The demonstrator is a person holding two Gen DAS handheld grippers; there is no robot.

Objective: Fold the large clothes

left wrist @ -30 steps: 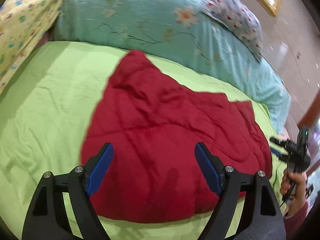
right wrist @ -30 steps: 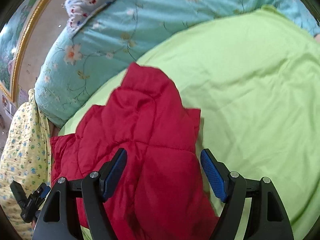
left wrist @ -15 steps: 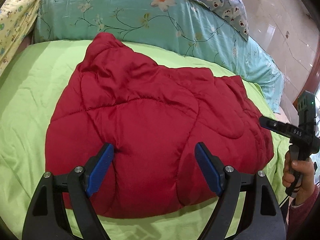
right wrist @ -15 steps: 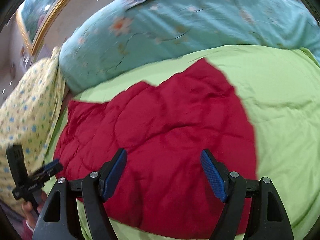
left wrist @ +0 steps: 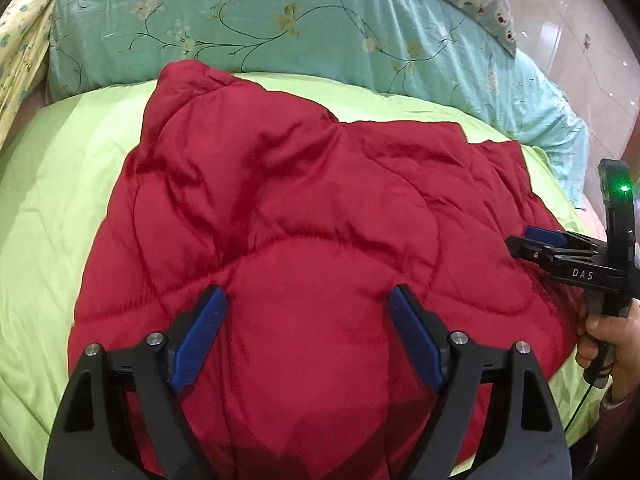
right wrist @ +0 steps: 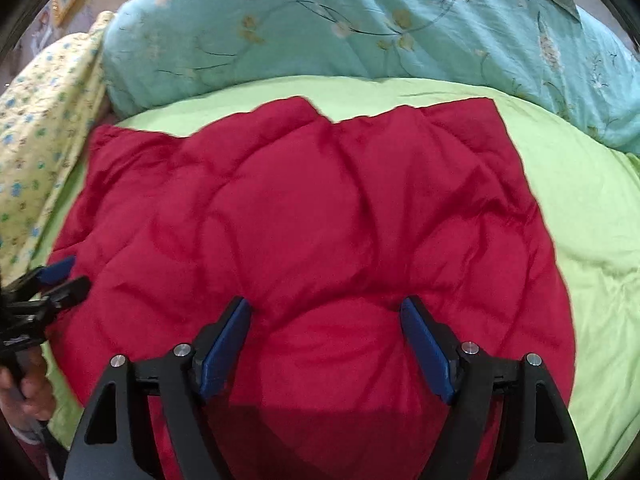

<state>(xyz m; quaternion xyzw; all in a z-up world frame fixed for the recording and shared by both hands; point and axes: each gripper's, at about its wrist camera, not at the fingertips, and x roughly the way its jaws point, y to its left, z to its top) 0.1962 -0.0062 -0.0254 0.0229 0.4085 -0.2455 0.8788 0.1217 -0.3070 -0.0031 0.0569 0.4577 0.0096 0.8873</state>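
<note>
Lying on one green sheet [left wrist: 52,184]: one red quilted garment [left wrist: 304,216], two spread grippers.

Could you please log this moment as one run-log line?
left gripper: open, empty | right gripper: open, empty | puffy red quilted jacket: lying on lime-green bedsheet

Soft, even indoor light fills both my views, bright enough that the red quilted garment [left wrist: 304,240] shows a mild sheen on its creases and the tiled floor [left wrist: 580,52] carries small glints. My own frame throws a dark shadow on the cloth along the bottom edge. Fisheye bending curves the green bedspread [right wrist: 592,216] and blackens corners; the right view looks slightly softer.
</note>
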